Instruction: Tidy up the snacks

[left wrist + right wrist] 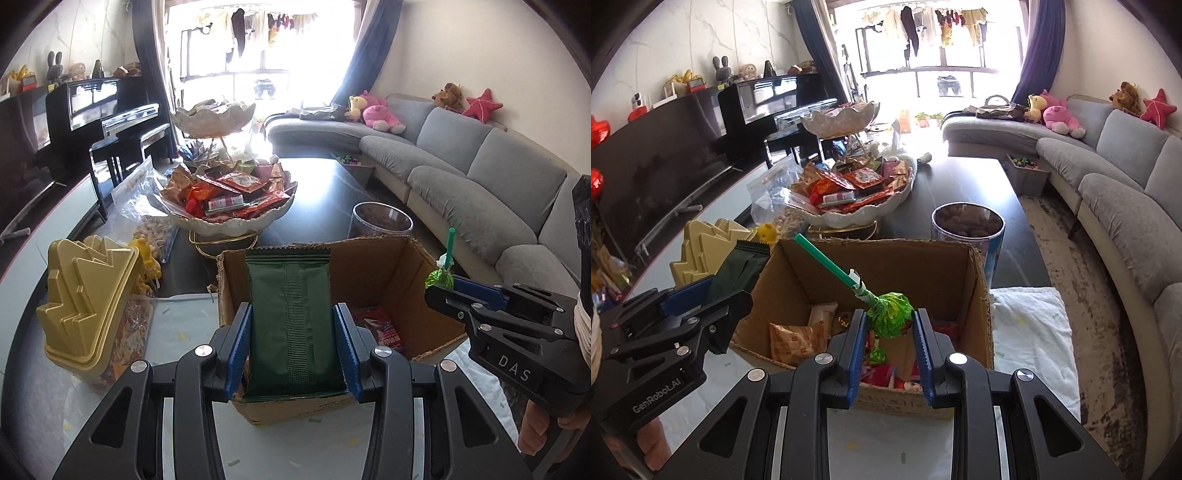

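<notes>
Left gripper (291, 343) clamps green packet (291, 325) upright; right gripper (890, 343) clamps lollipop (888, 312), stick up-left

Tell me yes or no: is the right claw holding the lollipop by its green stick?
No. In the right wrist view, the right claw grips the lollipop by its green wrapped head, and the stick points away, free, over the cardboard box.

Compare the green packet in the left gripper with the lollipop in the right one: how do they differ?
The dark green packet is flat, matte and rectangular; the lollipop is a round head in bright, crinkled green wrap on a green stick. The left gripper clamps the packet by its side edges, standing upright; the right gripper pinches the lollipop's head, its stick slanting up and left. Both are held above the open cardboard box, not yet dropped in.
</notes>
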Tool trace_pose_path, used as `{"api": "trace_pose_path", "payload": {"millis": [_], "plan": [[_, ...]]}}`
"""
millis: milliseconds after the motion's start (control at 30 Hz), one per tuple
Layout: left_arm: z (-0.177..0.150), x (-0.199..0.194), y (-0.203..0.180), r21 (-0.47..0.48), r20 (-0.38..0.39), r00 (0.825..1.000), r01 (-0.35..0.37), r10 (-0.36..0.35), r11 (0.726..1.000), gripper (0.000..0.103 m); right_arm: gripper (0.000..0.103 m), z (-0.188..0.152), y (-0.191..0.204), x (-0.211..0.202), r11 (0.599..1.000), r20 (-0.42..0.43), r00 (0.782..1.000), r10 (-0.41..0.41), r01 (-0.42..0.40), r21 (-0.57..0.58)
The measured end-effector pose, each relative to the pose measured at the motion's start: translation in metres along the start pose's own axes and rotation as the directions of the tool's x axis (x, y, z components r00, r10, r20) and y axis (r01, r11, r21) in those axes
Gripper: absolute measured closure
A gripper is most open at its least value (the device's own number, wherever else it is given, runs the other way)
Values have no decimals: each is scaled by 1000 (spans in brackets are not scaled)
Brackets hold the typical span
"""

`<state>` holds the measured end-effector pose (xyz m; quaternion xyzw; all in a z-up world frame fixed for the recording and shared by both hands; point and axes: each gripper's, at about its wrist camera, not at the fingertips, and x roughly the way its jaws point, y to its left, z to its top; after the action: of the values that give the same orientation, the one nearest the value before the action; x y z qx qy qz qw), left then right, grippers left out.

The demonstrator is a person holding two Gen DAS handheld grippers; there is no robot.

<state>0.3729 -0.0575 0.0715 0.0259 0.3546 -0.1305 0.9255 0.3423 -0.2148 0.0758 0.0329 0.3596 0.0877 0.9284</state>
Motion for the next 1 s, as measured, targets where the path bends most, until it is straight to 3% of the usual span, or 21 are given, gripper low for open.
{"api": "trace_pose_path", "payload": {"millis": [67, 133, 200, 233, 567, 1000], "plan": [[3, 6, 1, 6, -11, 1000, 3, -3, 1000, 59, 76, 3, -2, 5, 1000, -14, 1000, -7, 7, 8], [2, 7, 3, 1, -16, 1000, -11, 11, 1000, 51, 75, 5, -3, 9, 1000, -26, 999, -19, 20, 12], [1, 6, 5, -3, -15, 1000, -25, 25, 1000, 44, 50, 5, -5, 12, 999, -32, 999, -27, 27, 24], [-1, 5, 6, -5, -11, 999, -34, 34, 999, 43, 46, 5, -7, 11, 999, -29, 999, -35, 36, 33], [-21, -31, -1, 31, 66, 993, -105, 102, 994, 30, 38, -12, -6, -6, 998, 2, 998, -60, 60, 31], [-64, -109, -14, 53, 223, 961, -179, 163, 982, 9, 22, -51, 7, -66, 996, 122, 989, -88, 83, 44]]}}
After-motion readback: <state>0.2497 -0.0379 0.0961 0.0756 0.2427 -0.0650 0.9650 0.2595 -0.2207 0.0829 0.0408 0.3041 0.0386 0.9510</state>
